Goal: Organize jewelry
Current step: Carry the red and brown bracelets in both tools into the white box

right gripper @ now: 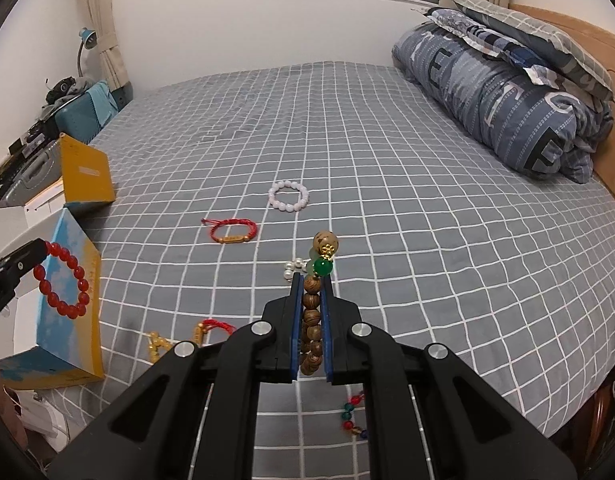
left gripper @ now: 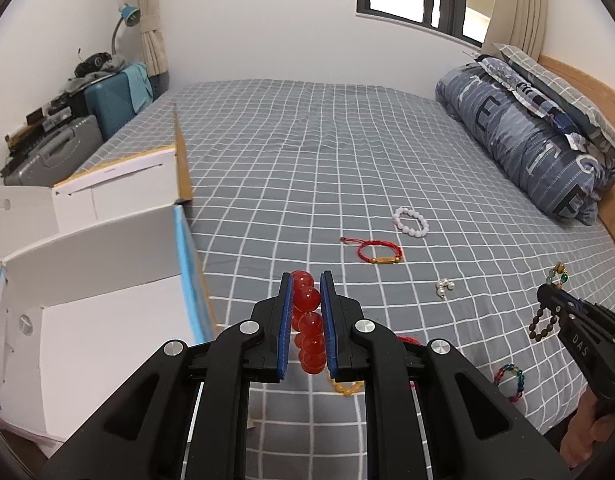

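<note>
Left wrist view shows the left gripper [left gripper: 307,320] clenched on a red bead bracelet [left gripper: 307,324] at lower centre, beside the open white box [left gripper: 87,264] at left; right wrist view shows the right gripper [right gripper: 310,320] grasping a wooden bead bracelet [right gripper: 312,320]; a white bead bracelet [right gripper: 288,196] and red cord bracelet [right gripper: 231,231] lie mid-frame on the checked bedsheet [right gripper: 387,200].

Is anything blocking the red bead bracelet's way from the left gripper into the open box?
Nothing visible. The left gripper holds the red bead bracelet just beside the open box, whose raised flaps leave the top open.
</note>
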Demonstrator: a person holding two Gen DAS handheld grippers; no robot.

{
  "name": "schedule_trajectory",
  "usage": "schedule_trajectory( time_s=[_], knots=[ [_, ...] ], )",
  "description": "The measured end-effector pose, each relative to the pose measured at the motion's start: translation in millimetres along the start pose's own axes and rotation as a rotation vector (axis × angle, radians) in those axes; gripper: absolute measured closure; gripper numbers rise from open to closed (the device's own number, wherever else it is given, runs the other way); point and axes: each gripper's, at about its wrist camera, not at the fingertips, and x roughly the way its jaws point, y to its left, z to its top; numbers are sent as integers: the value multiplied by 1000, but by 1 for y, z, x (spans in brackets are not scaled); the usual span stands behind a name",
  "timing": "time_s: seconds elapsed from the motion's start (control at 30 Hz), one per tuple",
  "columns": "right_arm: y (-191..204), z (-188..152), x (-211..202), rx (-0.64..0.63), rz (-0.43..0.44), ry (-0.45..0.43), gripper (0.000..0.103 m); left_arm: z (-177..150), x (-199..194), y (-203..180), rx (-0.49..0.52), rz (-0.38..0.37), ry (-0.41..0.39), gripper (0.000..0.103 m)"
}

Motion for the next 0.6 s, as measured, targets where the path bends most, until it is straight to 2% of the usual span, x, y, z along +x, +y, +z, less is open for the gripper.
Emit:
schedule_trajectory(
  time_s=[0.3,0.6],
  knots=[
    [40,7,-19,-19,2,0,96,4,-25,42,-51,23,-9,90],
    [94,12,-37,-70,41,-26,96,6,-49,93,-94,49,-31,90]
  ],
)
